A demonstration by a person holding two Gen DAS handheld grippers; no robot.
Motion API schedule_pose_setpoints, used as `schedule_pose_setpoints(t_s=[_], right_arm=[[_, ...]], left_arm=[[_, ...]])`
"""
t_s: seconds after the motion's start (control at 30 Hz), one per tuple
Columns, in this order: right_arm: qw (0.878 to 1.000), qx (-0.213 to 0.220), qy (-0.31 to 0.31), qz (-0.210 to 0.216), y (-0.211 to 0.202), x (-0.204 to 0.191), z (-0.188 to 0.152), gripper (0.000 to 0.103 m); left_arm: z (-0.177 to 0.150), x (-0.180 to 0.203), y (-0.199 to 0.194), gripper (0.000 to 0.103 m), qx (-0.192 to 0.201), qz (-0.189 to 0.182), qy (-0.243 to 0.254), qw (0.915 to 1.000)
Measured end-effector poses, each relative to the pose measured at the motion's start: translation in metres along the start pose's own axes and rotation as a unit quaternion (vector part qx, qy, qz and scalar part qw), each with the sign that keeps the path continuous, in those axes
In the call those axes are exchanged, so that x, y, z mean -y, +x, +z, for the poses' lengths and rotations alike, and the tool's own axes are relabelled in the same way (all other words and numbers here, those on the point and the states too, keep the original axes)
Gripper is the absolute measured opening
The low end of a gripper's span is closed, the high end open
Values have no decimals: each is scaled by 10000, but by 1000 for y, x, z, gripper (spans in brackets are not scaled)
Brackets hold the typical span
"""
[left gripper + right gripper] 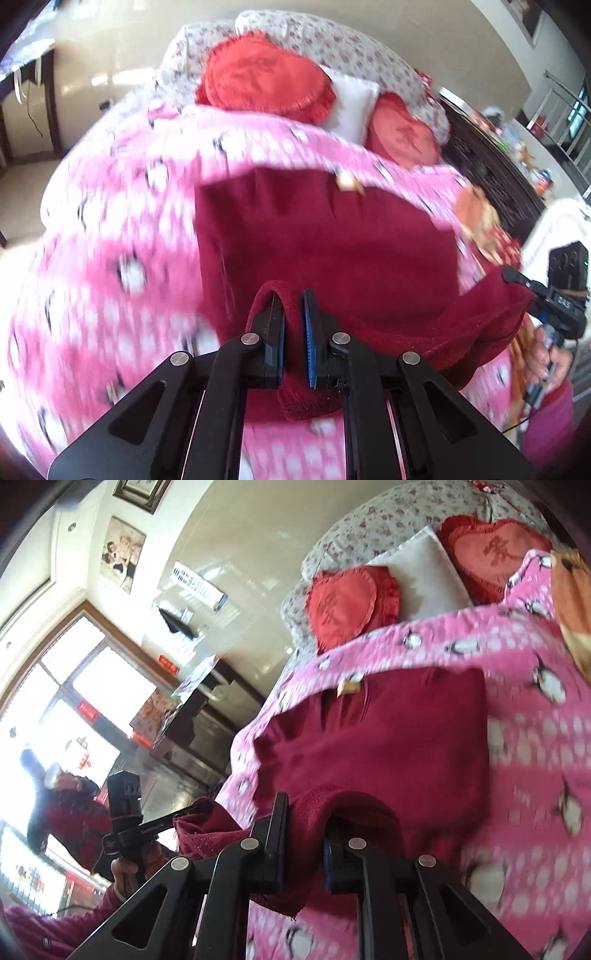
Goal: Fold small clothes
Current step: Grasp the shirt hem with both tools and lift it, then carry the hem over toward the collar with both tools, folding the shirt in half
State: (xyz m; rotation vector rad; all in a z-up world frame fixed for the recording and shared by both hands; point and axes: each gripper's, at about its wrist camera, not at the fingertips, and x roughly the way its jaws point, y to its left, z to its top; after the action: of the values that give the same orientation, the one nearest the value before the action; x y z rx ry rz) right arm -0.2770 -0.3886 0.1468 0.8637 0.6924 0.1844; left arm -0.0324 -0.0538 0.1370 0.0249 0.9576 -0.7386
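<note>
Over the pink penguin bedspread (110, 229), each tool, left tool (293, 332) and right tool (306, 838), is clamped on an edge of the dark red garment (332, 236), which looks soft, light and limp, best held at its corners.

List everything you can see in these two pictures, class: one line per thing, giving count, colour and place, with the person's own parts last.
garment: one, dark red, on the pink quilt, near edge lifted
pink quilt: one, pink with penguins, covering the bed
heart cushions: two, red, at the bed's head
white pillow: one, between the cushions
floral pillows: grey-white, behind the cushions
framed pictures: two, on the wall
left tongs: black, shut on the garment's edge
right tongs: black, shut on the garment's edge
hand: one, holding the right tongs' handle
</note>
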Motion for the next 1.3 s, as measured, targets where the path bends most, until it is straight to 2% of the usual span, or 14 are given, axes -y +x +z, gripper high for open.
schedule_pose_setpoints(t_s=[0.17,0.2,0.27,0.43,0.5,0.53,0.57,0.63,0.77,0.9,1.0,1.1,1.2,1.3], right_arm=[[9964,327,602,-491,33,44,56,15],[9939,258,906,-568,45,60,66,18],[9888,86,1336,-661,62,83,81,36],[9906,117,1248,-546,53,81,102,45],[9907,262,1140,-693,42,75,103,51],[9903,399,1065,-800,31,72,103,55],[9895,501,1042,-862,25,71,105,56],[9884,683,1017,-898,11,69,105,56],[9955,502,335,-729,13,37,94,52],[9949,155,-484,-872,47,9,75,52],[9880,-46,-630,-1407,83,17,75,52],[9820,108,-613,-1785,108,33,90,52],[9716,10,-773,-2237,140,50,108,52],[9581,-49,-943,-2704,169,66,115,50]], left_arm=[[56,-16,50,8,100,167,-199,9996],[63,-21,62,8,-28,122,-286,9995],[74,-33,74,9,-190,14,-531,9984],[88,-42,73,16,-520,-113,-432,9976],[89,-38,70,23,-493,7,-257,9985],[88,-36,65,36,-341,152,-212,9991],[89,-38,60,55,-155,262,-243,9992],[93,-44,51,68,174,225,-476,9985],[92,-46,39,68,383,74,-668,9970],[78,-28,43,68,384,98,-341,9986],[75,-15,70,68,148,486,-89,9987],[78,-16,102,68,18,702,-105,9975],[86,-29,131,68,-50,1145,-262,9931],[91,-45,144,69,-65,1202,-494,9915]])
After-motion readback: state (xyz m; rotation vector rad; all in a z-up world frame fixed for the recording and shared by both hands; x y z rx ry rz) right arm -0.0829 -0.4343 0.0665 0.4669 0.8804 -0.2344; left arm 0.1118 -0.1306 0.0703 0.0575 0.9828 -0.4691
